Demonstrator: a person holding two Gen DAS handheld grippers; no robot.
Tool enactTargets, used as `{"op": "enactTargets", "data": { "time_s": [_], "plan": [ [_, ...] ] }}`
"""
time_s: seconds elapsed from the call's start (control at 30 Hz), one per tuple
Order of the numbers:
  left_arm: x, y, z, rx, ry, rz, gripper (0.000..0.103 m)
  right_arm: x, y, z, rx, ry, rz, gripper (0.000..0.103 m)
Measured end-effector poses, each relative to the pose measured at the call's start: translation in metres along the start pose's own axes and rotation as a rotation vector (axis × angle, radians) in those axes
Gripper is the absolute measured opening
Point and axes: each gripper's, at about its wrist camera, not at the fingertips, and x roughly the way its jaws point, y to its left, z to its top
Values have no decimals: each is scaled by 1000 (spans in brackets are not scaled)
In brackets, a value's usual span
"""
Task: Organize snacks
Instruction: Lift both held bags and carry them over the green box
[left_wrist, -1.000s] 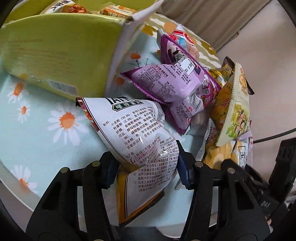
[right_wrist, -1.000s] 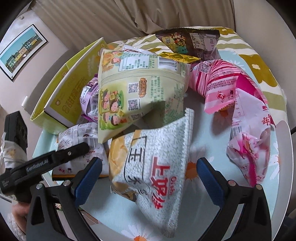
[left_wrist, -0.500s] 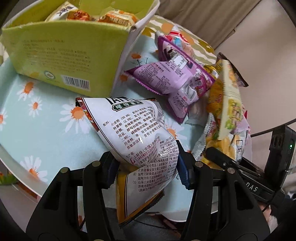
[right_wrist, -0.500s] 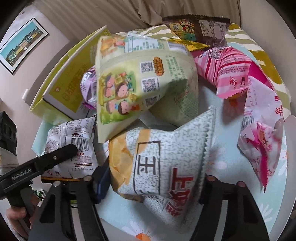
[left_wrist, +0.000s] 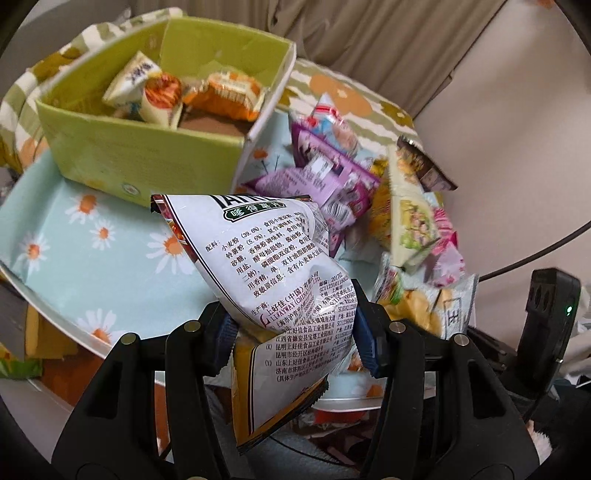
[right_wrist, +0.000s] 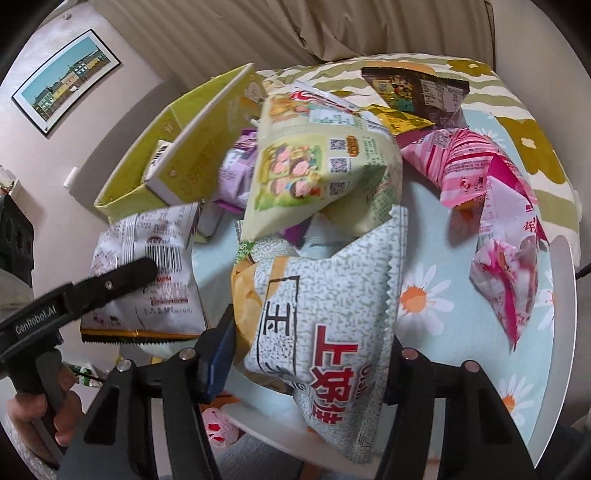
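My left gripper (left_wrist: 295, 332) is shut on a white snack bag (left_wrist: 266, 258) printed with black text and holds it above the table edge. Beyond it stands an open green box (left_wrist: 147, 155) with several small snacks inside. In the right wrist view my right gripper (right_wrist: 304, 358) has a speckled grey-white chip bag (right_wrist: 325, 295) between its jaws, which are closing. The blue pad presses its left side; the bag hides the other pad. The white bag (right_wrist: 147, 266) hangs at the left in that view, under a black finger.
On the round table with a daisy cloth (left_wrist: 74, 236) lie a pale green bag (right_wrist: 317, 173), pink bags (right_wrist: 480, 177), purple bags (left_wrist: 325, 184) and a brown bag (right_wrist: 417, 88). A person's hand (right_wrist: 33, 417) grips the left handle. Curtains hang behind.
My left gripper has risen with the white bag, so the box's inside now shows. The right jaws have gone from wide apart to closed around the speckled bag.
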Motion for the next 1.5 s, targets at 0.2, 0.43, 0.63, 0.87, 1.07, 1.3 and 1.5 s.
{"op": "enactTargets", "data": {
  "time_s": [0.2, 0.43, 0.63, 0.87, 1.07, 1.3, 1.5],
  "plan": [
    [-37, 3, 3, -7, -60, 14, 51, -11, 19, -5, -31, 1, 34, 57],
    [-80, 11, 9, -22, -139, 45, 51, -25, 47, 1, -106, -21, 49, 57],
    [-105, 28, 21, -43, -189, 52, 51, -29, 62, 19, -134, -39, 63, 57],
    [-125, 61, 67, -31, -233, 58, 51, -40, 98, 62, -141, -100, 79, 57],
    [-122, 95, 119, 2, -213, 51, 51, -34, 139, 110, -145, -147, 98, 57],
    [-78, 133, 175, 63, -110, 30, 51, 2, 180, 159, -113, -171, 72, 57],
    [-28, 157, 204, 110, -20, 1, 51, 33, 194, 182, -72, -153, 3, 57]
  ]
}}
